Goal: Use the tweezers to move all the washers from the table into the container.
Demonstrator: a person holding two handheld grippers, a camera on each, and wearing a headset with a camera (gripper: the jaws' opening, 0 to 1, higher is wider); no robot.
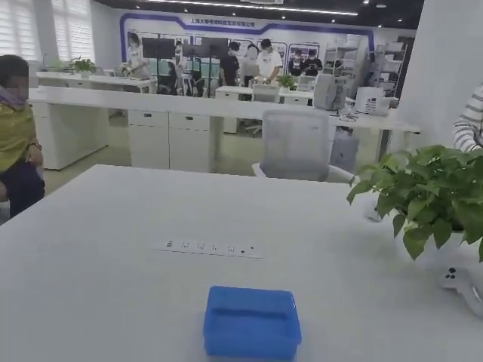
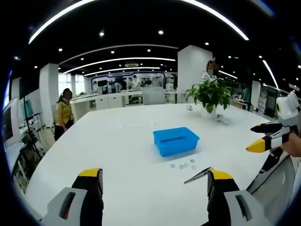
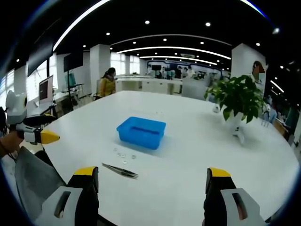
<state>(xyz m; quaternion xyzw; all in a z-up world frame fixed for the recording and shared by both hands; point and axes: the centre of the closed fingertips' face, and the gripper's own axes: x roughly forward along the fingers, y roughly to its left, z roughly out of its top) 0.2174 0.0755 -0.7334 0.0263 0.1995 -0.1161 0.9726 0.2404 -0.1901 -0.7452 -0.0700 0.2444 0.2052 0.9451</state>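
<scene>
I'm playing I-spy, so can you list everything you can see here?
table: one, white, under everything
box: one, blue, mid-table
washers: a few, silvery, beside the box
tweezers: one, metal, near the washers
power strip: one, white, beyond the box
plant: one, green, table's right side
chair: one, pale, behind the table
people: several, far back
left claw: one, black with yellow tips, open
right claw: one, black with yellow tips, open

I find one line of dark characters [image 1: 223,24], seen from my head, set high on the white far wall [image 1: 324,36] of the room. It is too small and blurred for me to read. Nothing else before me carries writing I can make out.
</scene>
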